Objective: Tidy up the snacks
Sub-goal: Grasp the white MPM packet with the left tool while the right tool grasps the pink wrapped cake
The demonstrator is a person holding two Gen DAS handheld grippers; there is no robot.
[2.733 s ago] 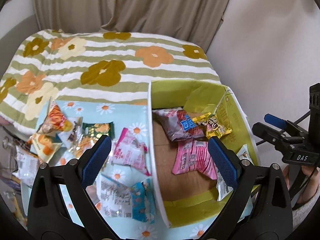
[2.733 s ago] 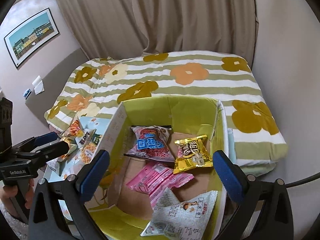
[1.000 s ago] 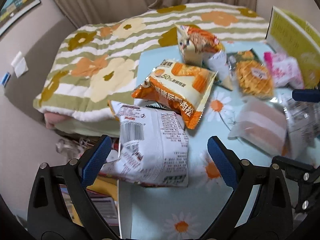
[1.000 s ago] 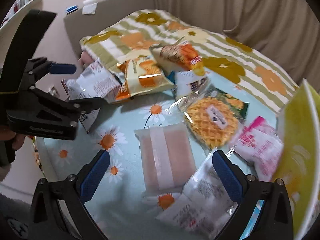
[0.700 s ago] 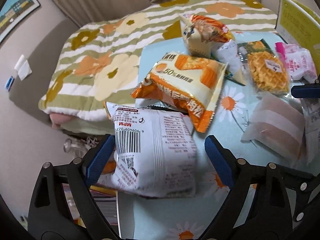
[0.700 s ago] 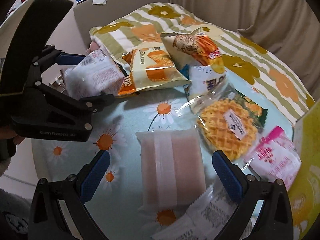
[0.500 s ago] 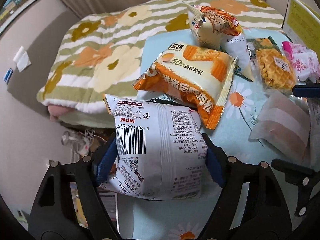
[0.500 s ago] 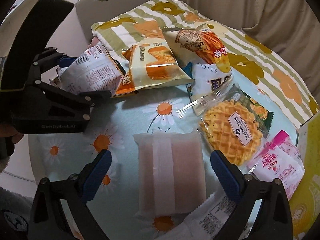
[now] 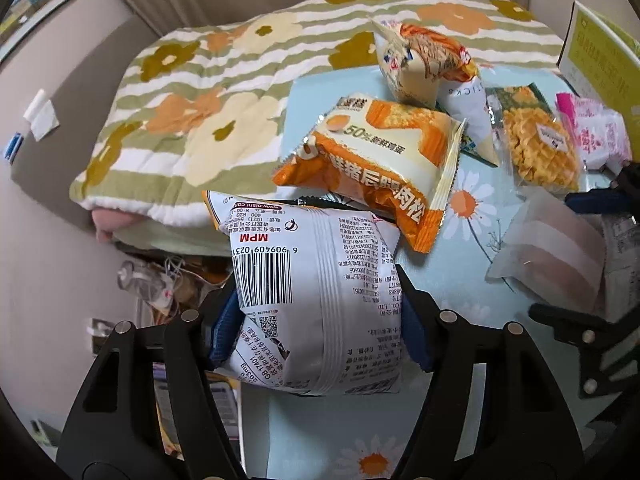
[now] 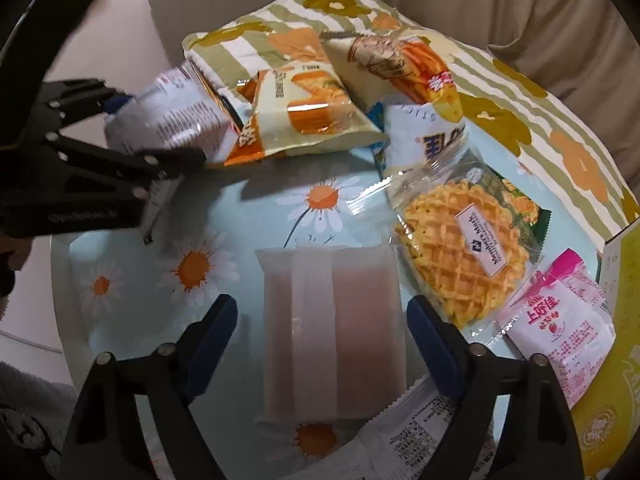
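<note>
White barcode-printed snack bag (image 9: 320,292): puffed, back face up, clamped at both sides, at the table (image 10: 248,216) edge. Orange-and-cream bag (image 9: 376,168) overlaps its far end. Beyond: tilted orange stick-snack bag (image 10: 400,64). Right of it: clear waffle pack (image 10: 460,248), flat pale pink pack (image 10: 332,332), pink-white pouch (image 10: 560,320).

Dim, warm indoor light, heavy fisheye on both views

Corners go black and straight edges bow hard near the rim. Glare streaks show on the clear waffle wrapper (image 10: 460,236) and the orange snack bag (image 10: 316,120), soft shadows sit under the packets (nothing harsh). The left gripper (image 10: 132,140) looks smeared with motion blur in the right view; the white barcode bag (image 9: 316,292) reads sharp.
</note>
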